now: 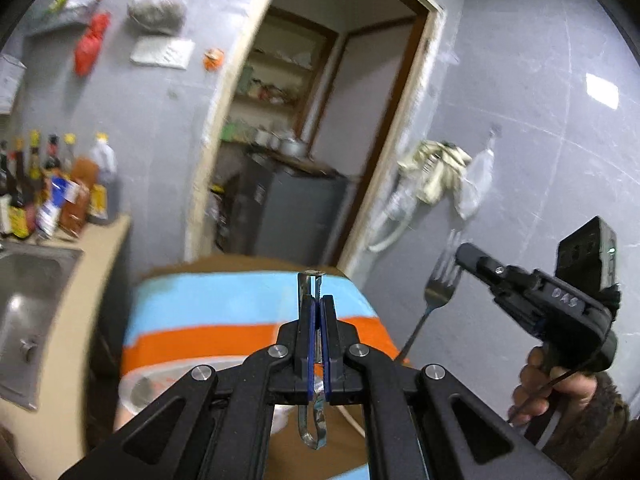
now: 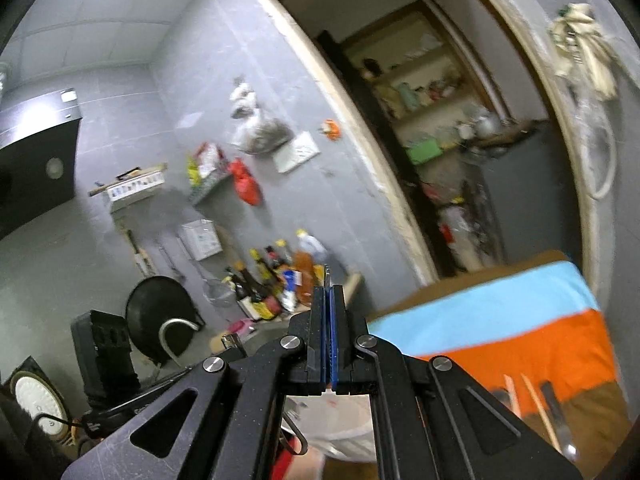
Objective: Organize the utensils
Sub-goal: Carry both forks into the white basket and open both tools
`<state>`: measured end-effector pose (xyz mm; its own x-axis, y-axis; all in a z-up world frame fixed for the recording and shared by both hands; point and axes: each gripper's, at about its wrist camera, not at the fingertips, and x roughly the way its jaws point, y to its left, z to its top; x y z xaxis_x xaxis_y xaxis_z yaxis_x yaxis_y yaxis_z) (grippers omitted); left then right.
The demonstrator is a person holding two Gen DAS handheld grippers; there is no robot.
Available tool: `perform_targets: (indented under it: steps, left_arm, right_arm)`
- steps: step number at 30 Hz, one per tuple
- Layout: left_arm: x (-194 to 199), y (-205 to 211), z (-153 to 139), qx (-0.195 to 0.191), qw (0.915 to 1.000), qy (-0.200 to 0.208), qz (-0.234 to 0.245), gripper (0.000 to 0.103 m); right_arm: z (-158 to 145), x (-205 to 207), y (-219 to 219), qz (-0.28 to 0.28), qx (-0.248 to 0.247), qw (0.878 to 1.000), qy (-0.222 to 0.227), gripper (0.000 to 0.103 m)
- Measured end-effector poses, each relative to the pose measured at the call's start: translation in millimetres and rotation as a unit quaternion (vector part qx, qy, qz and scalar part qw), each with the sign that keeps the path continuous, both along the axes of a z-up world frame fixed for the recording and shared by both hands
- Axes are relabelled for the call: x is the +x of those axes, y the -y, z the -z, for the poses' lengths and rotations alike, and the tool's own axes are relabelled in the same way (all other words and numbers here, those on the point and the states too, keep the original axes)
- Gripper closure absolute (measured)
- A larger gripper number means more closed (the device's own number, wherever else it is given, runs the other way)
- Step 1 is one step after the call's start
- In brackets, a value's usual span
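Observation:
My left gripper (image 1: 316,304) is shut on a thin metal utensil (image 1: 314,428); its tip sticks out above the fingers and its looped handle end hangs below them, over a blue and orange cloth (image 1: 224,312). My right gripper (image 1: 466,256) shows at the right in the left wrist view, shut on a steel fork (image 1: 440,284) held upright with the tines up. In the right wrist view the right gripper (image 2: 329,292) is shut with only the fork's thin edge (image 2: 327,274) showing above the pads. Chopsticks (image 2: 536,408) and other utensils (image 2: 558,420) lie on the table at the lower right.
A steel sink (image 1: 24,280) and sauce bottles (image 1: 60,188) stand at the left on a beige counter. An open doorway (image 1: 304,152) leads to a storeroom ahead. A white container (image 2: 340,424) sits below the right gripper. A wok (image 2: 160,316) and a tap (image 2: 176,332) are at the left.

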<state>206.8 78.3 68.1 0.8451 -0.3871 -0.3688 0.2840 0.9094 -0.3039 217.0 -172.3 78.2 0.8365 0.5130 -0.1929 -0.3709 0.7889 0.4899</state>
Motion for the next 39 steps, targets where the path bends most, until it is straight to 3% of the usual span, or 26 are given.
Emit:
perform_targets:
  steps: [7,13,27,36,39]
  left_arm:
    - [15.1,-56.5,-5.1,0.004,0.9974,0.012,-0.070,0.100]
    - [31.2,-79.8,22.8,0.008,0.9943,-0.005,-0.106,0.100]
    - [49.3,-59.7,78.7,0.048,0.9923,-0.038,-0.107,0.100]
    - [50.3,-56.1,91.5,0.041,0.9910,-0.079,-0.100,0.100]
    - [49.7,-55.9,91.8,0.040,0.9898,-0.091,-0.102,0.100]
  right_arm:
    - [12.0,31.2,-62.4,-0.033,0.020,0.999,-0.004,0.101]
    - [50.3,44.5,-84.4,-0.020,-0.004,0.999,-0.026,0.101]
    - [116.5,57.7,-76.5,-0.005,0.025,0.997,-0.076,0.101]
    - [127.1,54.1,-72.0,-0.010,0.018,0.995,-0.099,0.098]
    - [125.2,51.9,-69.9,-0.010,0.018,0.995,-0.093,0.090]
